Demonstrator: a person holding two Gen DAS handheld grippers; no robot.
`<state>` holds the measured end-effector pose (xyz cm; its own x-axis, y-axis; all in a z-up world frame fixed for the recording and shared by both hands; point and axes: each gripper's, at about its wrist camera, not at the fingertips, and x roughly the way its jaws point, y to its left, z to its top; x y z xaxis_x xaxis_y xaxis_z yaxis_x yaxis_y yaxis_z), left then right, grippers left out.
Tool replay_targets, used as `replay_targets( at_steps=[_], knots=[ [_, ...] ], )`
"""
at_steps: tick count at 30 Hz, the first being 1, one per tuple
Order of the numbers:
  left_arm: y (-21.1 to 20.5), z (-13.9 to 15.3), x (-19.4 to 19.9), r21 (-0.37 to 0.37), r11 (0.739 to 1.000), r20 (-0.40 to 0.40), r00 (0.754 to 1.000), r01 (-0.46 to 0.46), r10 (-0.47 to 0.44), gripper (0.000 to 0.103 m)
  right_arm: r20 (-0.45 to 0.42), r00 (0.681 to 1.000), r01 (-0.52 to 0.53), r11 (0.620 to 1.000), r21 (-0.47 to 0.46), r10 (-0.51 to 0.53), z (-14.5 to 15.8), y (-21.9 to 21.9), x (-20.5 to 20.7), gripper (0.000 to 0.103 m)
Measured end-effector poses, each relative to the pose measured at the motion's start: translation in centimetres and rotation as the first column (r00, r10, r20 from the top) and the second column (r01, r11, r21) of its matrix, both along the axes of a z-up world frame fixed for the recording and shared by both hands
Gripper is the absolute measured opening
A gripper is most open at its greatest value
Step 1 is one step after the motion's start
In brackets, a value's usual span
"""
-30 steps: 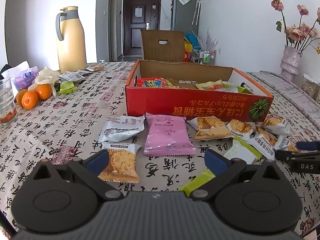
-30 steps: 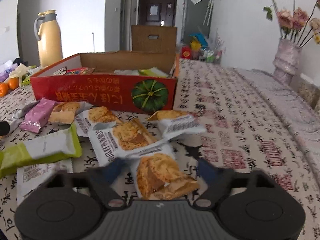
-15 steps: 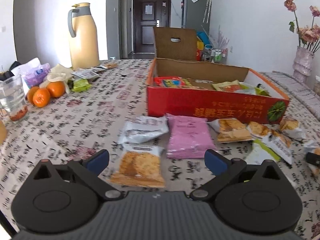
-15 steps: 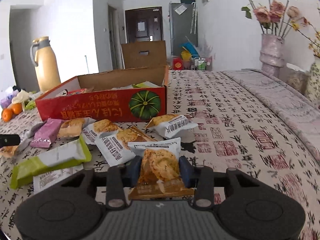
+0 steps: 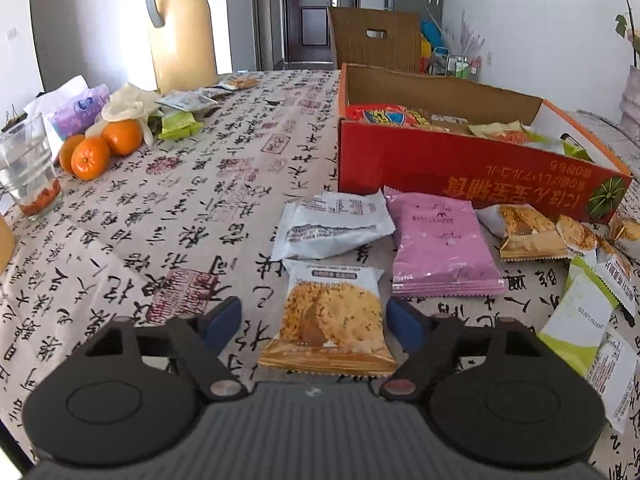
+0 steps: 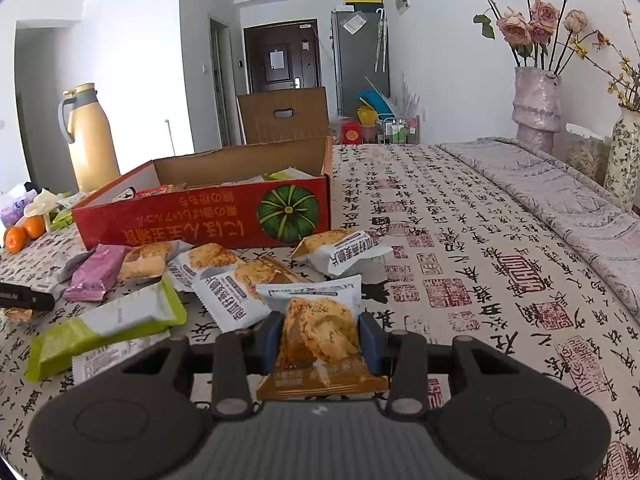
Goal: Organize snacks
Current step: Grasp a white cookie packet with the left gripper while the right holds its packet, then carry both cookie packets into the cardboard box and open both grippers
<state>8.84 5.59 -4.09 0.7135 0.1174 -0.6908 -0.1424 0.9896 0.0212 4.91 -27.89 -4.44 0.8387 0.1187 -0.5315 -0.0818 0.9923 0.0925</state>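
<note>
Left gripper (image 5: 314, 318): jaws closing, part open, around a flat crinkly cracker packet with a white top band and orange base (image 5: 328, 316) lying on the calligraphy-print tablecloth (image 5: 180, 216). The blue pads (image 5: 220, 320) do not yet touch the wrapper; the gap is wider on the left side. Risk: the uneven gap may let one pad arrive first and push the packet sideways, or the pads may slide over the flat foil edges without lifting it.

Beyond it lie a white foil packet (image 5: 332, 224) and a pink rectangular packet (image 5: 438, 248), just before the open red cardboard box with a green pumpkin print (image 5: 460, 164).

Right gripper (image 6: 320, 342): narrowly spread, clamped on a second cracker packet of the same kind (image 6: 320, 336), raised above the cloth. Risk: the slick wrapper, pinched at its edges, may slip or buckle on the way to the box.

Compared with a second ago, the left jaws were fully spread and the packet lay left of centre; the right jaws were wider, the packet unclamped
</note>
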Motion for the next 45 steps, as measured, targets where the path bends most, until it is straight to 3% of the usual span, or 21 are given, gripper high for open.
replay_targets(
  at_steps=[3,7,27,45],
  knots=[
    [-0.3,0.1,-0.2,-0.007,1.0,0.007,1.0,0.011,-0.011,0.051,0.001,1.0,-0.004,1.0,0.003,0.004,0.0,0.1,0.0,0.04],
    [-0.6,0.2,-0.5,-0.006,1.0,0.018,1.0,0.01,-0.01,0.045,0.004,1.0,-0.007,1.0,0.002,0.007,0.1,0.2,-0.1,0.04],
    [-2.4,4.8,-1.7,-0.01,0.999,0.172,0.984,0.045,-0.042,0.045,0.083,0.996,-0.027,1.0,0.002,0.027,2.6,1.0,0.2,0.04],
    [-5.5,8.3,1.5,0.0,0.994,0.272,0.956,0.113,-0.109,0.045,0.181,0.981,-0.074,0.997,-0.003,0.073,5.8,3.5,4.3,0.04]
  ],
)
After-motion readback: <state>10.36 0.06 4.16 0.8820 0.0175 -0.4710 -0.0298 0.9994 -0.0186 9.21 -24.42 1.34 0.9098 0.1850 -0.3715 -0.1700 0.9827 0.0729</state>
